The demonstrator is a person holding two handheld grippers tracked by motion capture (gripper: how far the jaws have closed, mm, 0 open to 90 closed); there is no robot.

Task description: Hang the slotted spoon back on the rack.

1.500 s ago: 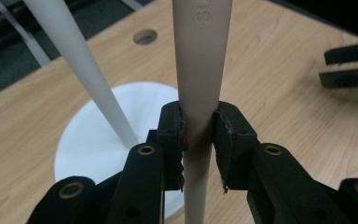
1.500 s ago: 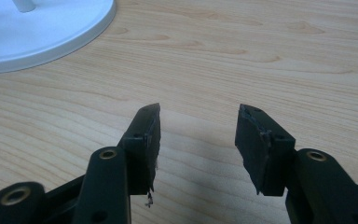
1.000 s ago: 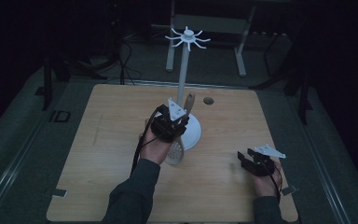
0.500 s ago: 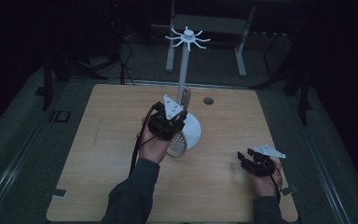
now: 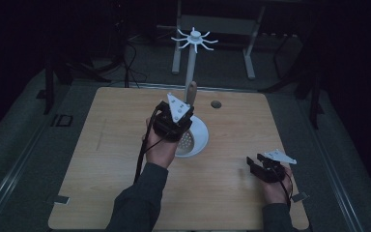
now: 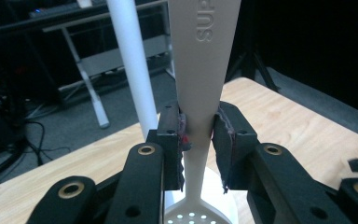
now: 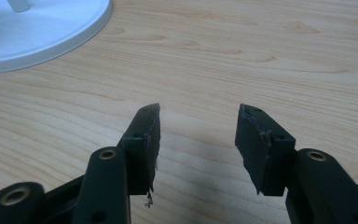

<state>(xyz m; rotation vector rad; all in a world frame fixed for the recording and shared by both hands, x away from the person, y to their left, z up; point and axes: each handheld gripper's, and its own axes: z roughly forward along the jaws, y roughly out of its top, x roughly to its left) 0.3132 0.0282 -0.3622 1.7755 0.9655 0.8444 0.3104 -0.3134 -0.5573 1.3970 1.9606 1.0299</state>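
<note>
Pale plastic slotted spoon (image 6: 200, 93), pinched in our left gripper (image 5: 174, 126), is rising beside the white hook stand (image 5: 191, 72); hanging looks next. Right gripper (image 7: 198, 135) is idling spread.

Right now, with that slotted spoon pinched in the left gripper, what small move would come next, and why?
Probably lift the spoon a little higher beside the pole. The left gripper is shut on its narrow neck, bowl end hanging down over the stand's round base, while the hooks sit well above. The right gripper rests open on the table, apart.
</note>
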